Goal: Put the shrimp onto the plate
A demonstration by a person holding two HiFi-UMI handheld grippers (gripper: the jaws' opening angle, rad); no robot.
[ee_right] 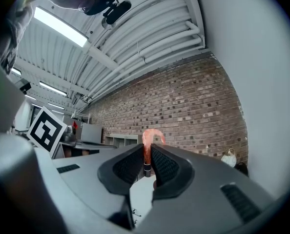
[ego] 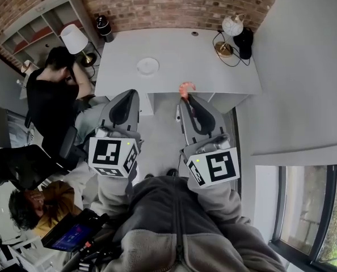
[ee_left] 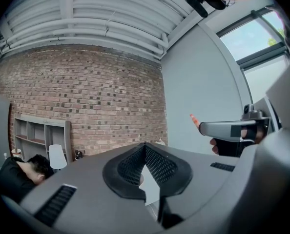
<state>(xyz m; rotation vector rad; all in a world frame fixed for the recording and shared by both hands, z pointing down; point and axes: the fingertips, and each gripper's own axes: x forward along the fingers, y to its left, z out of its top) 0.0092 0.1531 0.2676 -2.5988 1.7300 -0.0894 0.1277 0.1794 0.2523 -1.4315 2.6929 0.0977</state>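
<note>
Pink shrimp (ee_right: pixel 147 141) — pinched in right gripper (ee_right: pixel 148 154) | left gripper (ee_left: pixel 145 146) closed

No words, numbers or brand names legible in any view.

Coded marks only:
- left cube (ego: pixel 113 154) on the left hand-held gripper (ego: pixel 128 94): black-and-white square markers on two visible faces, block pattern, no letters.
- right cube (ego: pixel 214 168) on the right hand-held gripper (ego: pixel 185 99): same kind of marker, plus a small green dot at a corner of the face.
- One such marker also shows at the left edge of the right gripper view; pattern clear, no characters.

Lit screen (ego: pixel 71 237), low left in head view: bluish, content too small to read.
</note>
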